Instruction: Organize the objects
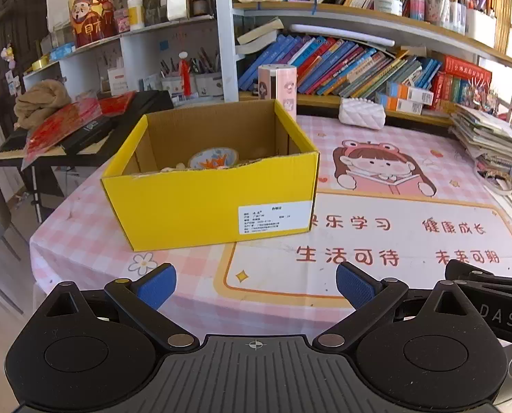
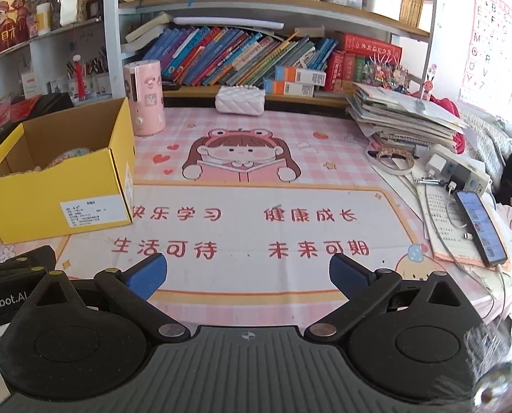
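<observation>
The worktop (image 2: pixel 324 179), covered by a pink checked cartoon mat, fills both views, with a bookshelf (image 2: pixel 256 51) along its far edge. Next in size is the yellow cardboard box (image 1: pixel 208 199), open-topped, standing near the worktop's left edge with its long side facing the grippers; a few items already lie inside, one a round blue and orange thing (image 1: pixel 213 159), the rest too hidden to name. A stack of papers and books (image 2: pixel 404 117) sits toward the far right corner, a phone (image 2: pixel 479 230) on papers by the right edge, a pink cylinder (image 2: pixel 144 98) just behind the box, and a white quilted pouch (image 2: pixel 240 101) at the far edge. The left gripper (image 1: pixel 256 285) hovers over the near edge, jaws spread wide and empty, the box straight ahead and slightly left of it. The right gripper (image 2: pixel 247 275), likewise spread and empty, faces the bare middle of the mat with the box well off to its left. The left gripper looks nearer the box; loose items on the right side probably fall to the right one.
</observation>
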